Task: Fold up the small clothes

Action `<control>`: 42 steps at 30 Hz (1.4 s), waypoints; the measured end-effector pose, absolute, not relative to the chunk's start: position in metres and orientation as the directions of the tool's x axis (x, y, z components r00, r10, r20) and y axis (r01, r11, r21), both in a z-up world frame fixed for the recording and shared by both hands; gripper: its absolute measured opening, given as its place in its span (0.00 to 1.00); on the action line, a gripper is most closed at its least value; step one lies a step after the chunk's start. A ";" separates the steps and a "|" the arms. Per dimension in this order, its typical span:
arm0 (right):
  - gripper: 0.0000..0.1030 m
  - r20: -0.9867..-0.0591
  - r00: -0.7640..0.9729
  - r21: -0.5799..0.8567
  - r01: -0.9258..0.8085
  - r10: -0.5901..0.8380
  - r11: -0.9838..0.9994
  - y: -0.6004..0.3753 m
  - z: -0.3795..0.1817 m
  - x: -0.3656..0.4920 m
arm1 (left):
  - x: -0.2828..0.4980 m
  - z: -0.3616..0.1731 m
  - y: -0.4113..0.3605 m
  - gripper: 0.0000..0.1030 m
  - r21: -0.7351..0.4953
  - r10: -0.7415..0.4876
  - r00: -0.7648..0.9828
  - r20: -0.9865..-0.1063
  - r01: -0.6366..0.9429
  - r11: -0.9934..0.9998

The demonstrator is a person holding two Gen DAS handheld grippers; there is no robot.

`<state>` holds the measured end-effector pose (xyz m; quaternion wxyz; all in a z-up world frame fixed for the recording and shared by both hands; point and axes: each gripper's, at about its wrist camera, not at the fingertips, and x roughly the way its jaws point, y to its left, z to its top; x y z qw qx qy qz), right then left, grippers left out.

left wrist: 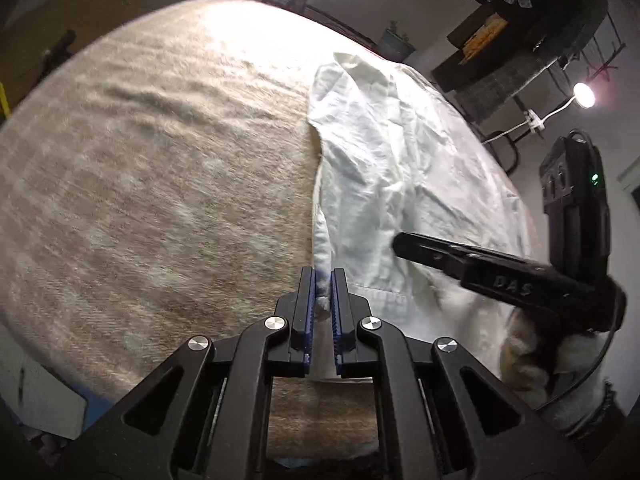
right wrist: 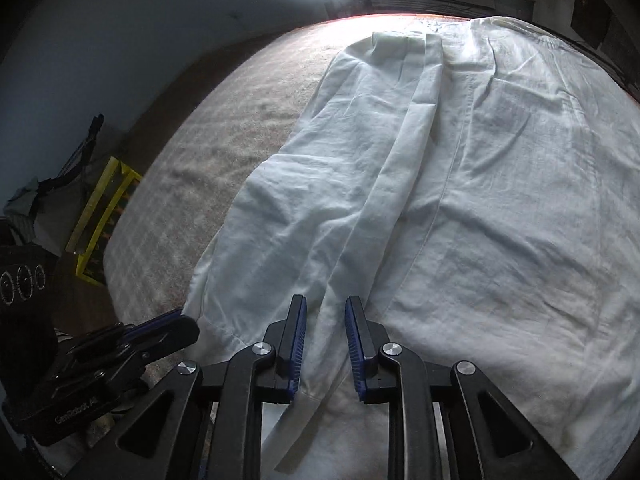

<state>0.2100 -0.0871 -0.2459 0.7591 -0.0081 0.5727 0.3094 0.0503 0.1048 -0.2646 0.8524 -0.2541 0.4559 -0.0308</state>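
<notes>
Blue-padded, the left gripper (left wrist: 323, 280) pinched the white garment's (left wrist: 384, 168) near edge; the right gripper (right wrist: 326, 312) hovered over it, jaws apart. The garment lay on a beige blanket (left wrist: 160, 168), lamps (left wrist: 583, 95) beyond.

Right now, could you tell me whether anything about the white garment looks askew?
Yes: the white garment lies rumpled, one long strip folded crookedly down its middle, and its near edge bunched in the left claw.
</notes>
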 end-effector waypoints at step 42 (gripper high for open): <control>0.01 -0.934 0.078 0.256 -0.537 0.349 0.804 -0.019 -0.237 0.275 | 0.046 -0.230 0.032 0.04 -0.269 -0.183 0.713 -0.677 -0.008 0.963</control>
